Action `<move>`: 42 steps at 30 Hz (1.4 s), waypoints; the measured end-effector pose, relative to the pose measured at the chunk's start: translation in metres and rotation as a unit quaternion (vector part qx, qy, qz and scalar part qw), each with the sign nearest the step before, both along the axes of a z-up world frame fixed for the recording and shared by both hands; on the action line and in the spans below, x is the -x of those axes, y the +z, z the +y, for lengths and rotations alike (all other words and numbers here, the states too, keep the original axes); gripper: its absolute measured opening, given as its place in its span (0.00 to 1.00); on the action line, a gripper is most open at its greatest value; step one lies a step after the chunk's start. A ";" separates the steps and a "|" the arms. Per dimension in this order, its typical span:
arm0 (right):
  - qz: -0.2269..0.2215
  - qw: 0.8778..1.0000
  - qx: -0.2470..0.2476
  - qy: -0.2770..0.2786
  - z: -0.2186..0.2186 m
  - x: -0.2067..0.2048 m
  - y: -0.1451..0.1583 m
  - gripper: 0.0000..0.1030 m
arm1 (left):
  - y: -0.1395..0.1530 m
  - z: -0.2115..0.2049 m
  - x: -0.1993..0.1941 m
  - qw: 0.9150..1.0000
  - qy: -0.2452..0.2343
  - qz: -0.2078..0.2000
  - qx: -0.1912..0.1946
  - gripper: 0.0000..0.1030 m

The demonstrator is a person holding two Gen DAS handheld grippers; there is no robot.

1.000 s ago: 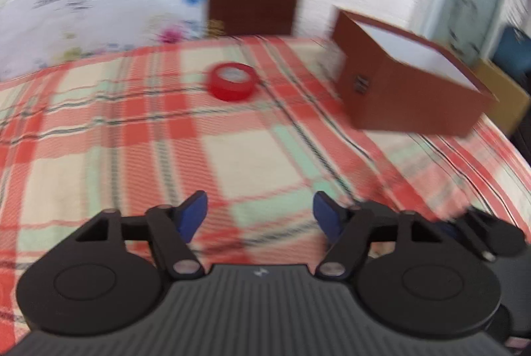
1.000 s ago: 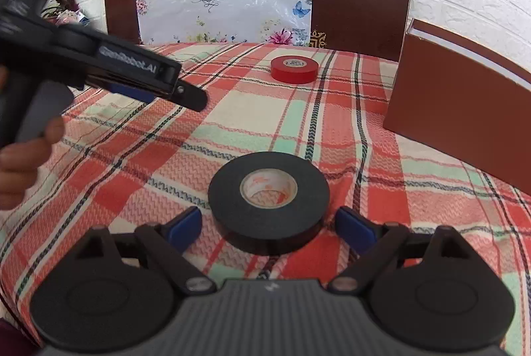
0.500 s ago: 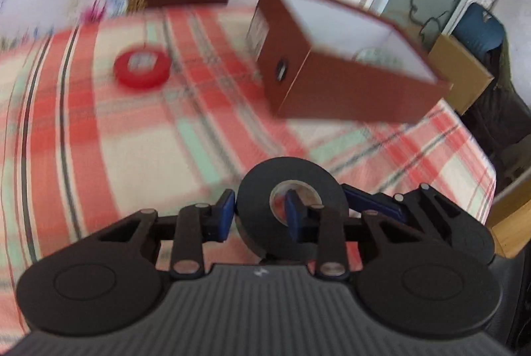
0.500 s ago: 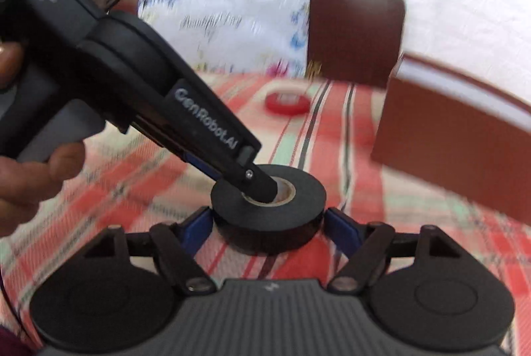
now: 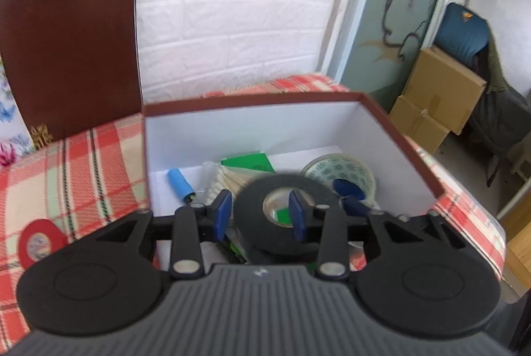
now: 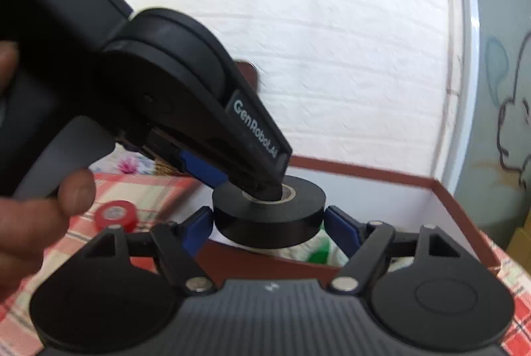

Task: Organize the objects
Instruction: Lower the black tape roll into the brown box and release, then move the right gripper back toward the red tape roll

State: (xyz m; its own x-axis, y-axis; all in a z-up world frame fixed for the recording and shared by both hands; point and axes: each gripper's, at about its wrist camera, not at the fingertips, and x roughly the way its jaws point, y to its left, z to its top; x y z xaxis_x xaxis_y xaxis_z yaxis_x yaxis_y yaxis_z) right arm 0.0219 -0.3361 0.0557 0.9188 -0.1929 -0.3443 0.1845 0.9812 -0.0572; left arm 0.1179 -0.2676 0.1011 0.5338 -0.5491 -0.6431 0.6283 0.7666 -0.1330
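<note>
A black tape roll (image 5: 265, 236) (image 6: 268, 213) hangs over the open brown box (image 5: 252, 103) (image 6: 365, 171). My right gripper (image 6: 268, 223) is shut on it, one blue pad pressed against each side of its rim. My left gripper (image 5: 260, 213) (image 6: 239, 181) comes in from above with one finger down in the core and the other outside the rim. Its jaws are opening, and a thin gap shows beside the outer pad. A red tape roll (image 5: 39, 239) (image 6: 114, 216) lies on the plaid cloth left of the box.
The box holds a patterned tape roll (image 5: 341, 170), a blue cylinder (image 5: 179, 183), cotton swabs (image 5: 229, 180) and a green packet (image 5: 249, 161). A brown chair back (image 5: 69, 50) stands behind the table. Cardboard boxes (image 5: 441, 93) sit off the table's right edge. A hand (image 6: 33, 216) grips the left tool.
The black roll lay on the cloth before the open right gripper. Both grippers closed on it, the left through the core, and carried it up and right over the box.
</note>
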 end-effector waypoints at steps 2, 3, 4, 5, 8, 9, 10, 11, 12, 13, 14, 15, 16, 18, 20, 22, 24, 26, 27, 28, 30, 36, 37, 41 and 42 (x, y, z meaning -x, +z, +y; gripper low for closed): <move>0.002 1.000 -0.013 -0.022 -0.009 -0.002 0.000 0.79 | -0.001 0.002 0.002 1.000 0.010 -0.001 -0.001 0.39; -0.005 1.000 -0.017 -0.021 -0.011 0.002 0.001 0.79 | 0.000 0.007 0.004 1.000 0.009 -0.006 0.004 0.39; -0.013 1.000 -0.017 -0.019 -0.011 0.008 0.001 0.79 | 0.002 0.013 0.007 1.000 0.009 -0.016 0.005 0.40; -0.016 1.000 -0.014 -0.020 -0.009 0.014 0.000 0.79 | 0.004 0.018 0.012 0.999 0.012 -0.029 0.001 0.42; -0.033 0.998 -0.030 -0.035 -0.005 0.035 -0.006 0.79 | 0.013 0.035 0.026 0.998 0.024 -0.059 -0.016 0.44; -0.037 0.998 -0.039 -0.040 -0.003 0.043 -0.006 0.79 | 0.015 0.040 0.030 0.997 0.027 -0.065 -0.020 0.44; -0.042 0.997 -0.045 -0.046 -0.001 0.051 -0.007 0.79 | 0.018 0.046 0.036 0.996 0.032 -0.074 -0.027 0.46; -0.044 0.996 -0.053 -0.050 0.002 0.057 -0.008 0.80 | 0.018 0.050 0.043 0.995 0.037 -0.083 -0.033 0.46; -0.042 0.996 -0.061 -0.050 0.000 0.063 -0.009 0.80 | 0.018 0.054 0.049 0.994 0.041 -0.091 -0.038 0.47; -0.037 0.996 -0.066 -0.049 0.002 0.066 -0.010 0.80 | 0.018 0.059 0.056 0.994 0.044 -0.096 -0.043 0.47; -0.028 0.996 -0.073 -0.049 0.001 0.070 -0.010 0.80 | 0.017 0.062 0.061 0.993 0.048 -0.096 -0.048 0.48; -0.019 0.995 -0.082 -0.048 0.003 0.072 -0.007 0.80 | 0.015 0.066 0.065 0.993 0.053 -0.093 -0.052 0.49; -0.011 0.994 -0.092 -0.049 0.003 0.071 -0.007 0.80 | 0.012 0.070 0.069 0.993 0.057 -0.088 -0.056 0.49; -0.003 0.992 -0.118 -0.052 -0.004 0.074 -0.001 0.81 | 0.007 0.081 0.077 0.994 0.064 -0.074 -0.057 0.49; 0.001 0.989 -0.140 -0.057 -0.005 0.079 0.004 0.82 | 0.002 0.090 0.083 0.994 0.072 -0.060 -0.059 0.51; 0.004 0.986 -0.152 -0.063 -0.004 0.088 0.006 0.82 | -0.003 0.099 0.087 0.994 0.076 -0.054 -0.065 0.51; 0.008 0.985 -0.161 -0.065 -0.003 0.092 0.008 0.83 | -0.008 0.107 0.091 0.992 0.082 -0.056 -0.074 0.52; 0.015 0.984 -0.164 -0.065 0.001 0.096 0.008 0.83 | -0.014 0.115 0.094 0.991 0.091 -0.057 -0.082 0.54; 0.020 0.984 -0.165 -0.064 0.004 0.096 0.007 0.83 | -0.016 0.120 0.094 0.990 0.096 -0.057 -0.085 0.55; 0.027 0.984 -0.166 -0.063 0.008 0.094 0.007 0.83 | -0.019 0.124 0.094 0.989 0.102 -0.055 -0.088 0.55; 0.037 0.983 -0.172 -0.055 0.013 0.092 0.005 0.83 | -0.023 0.133 0.092 0.987 0.116 -0.054 -0.094 0.56; 0.049 0.984 -0.167 -0.030 0.033 0.090 0.008 0.83 | -0.032 0.158 0.089 0.982 0.151 -0.052 -0.102 0.60; 0.051 0.985 -0.165 -0.026 0.036 0.090 0.009 0.83 | -0.034 0.162 0.090 0.981 0.156 -0.051 -0.102 0.61; 0.061 0.986 -0.157 -0.013 0.046 0.088 0.008 0.83 | -0.042 0.174 0.088 0.979 0.169 -0.045 -0.104 0.63; 0.064 0.986 -0.153 -0.010 0.049 0.088 0.008 0.83 | -0.044 0.177 0.087 0.979 0.171 -0.042 -0.105 0.63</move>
